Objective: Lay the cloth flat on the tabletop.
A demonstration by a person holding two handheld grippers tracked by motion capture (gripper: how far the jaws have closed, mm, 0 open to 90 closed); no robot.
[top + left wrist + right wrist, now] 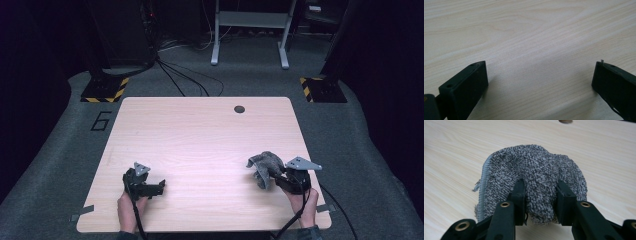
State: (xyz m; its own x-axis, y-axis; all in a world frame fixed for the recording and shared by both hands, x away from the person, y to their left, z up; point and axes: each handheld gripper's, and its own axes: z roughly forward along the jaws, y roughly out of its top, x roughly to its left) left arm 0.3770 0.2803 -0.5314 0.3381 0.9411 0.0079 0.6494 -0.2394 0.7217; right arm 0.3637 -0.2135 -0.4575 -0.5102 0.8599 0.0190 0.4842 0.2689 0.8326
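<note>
A grey, nubbly cloth (264, 165) is bunched up at the near right of the light wooden table (200, 130). My right gripper (278, 175) is shut on it. In the right gripper view the two black jaws pinch a fold of the cloth (534, 165) between them, and my right gripper (540, 186) holds the bundle slightly off the wood. At the near left, my left gripper (159, 186) sits low over the table. Its jaws stand wide apart with only bare wood between them in the left gripper view (540, 72).
A small dark round hole (239, 109) lies near the table's far edge. Beyond the table, black cables (185, 77) run over the grey floor. Two stands with yellow-black striped bases (105, 90) (320, 87) and a white frame (250, 30) are farther back.
</note>
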